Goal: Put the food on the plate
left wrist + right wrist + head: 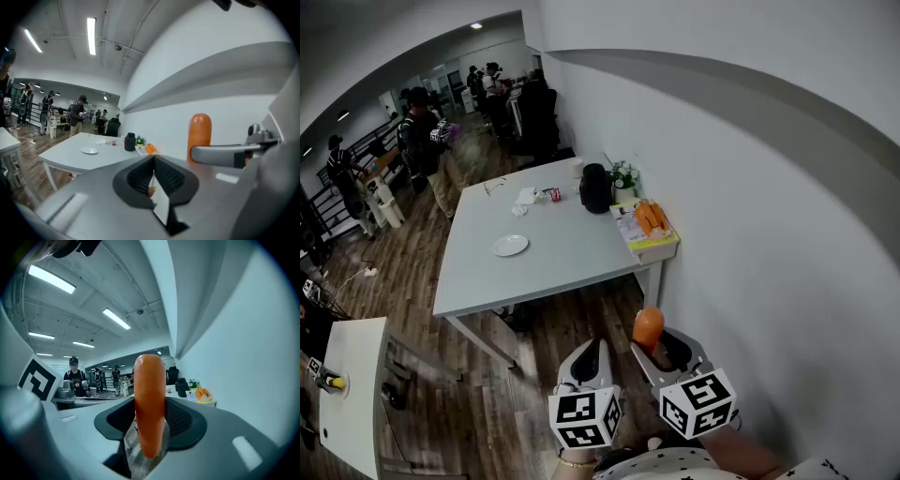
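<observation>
The right gripper [664, 349] was clamped on an orange sausage [150, 404], its jaws pressing the lower part from both sides. The sausage's long axis ran along the jaws, and its rounded free end stuck out past the tips, pointing towards the white table [572, 253]. It was held well short of the table, over the wooden floor [487, 412]. The left gripper [592, 354] hung just beside the right one, also short of the table, jaws together with nothing between them. A white plate [510, 246] lay on the table's left half, well apart from the sausage. More orange pieces [649, 217] lay at the table's near right corner.
</observation>
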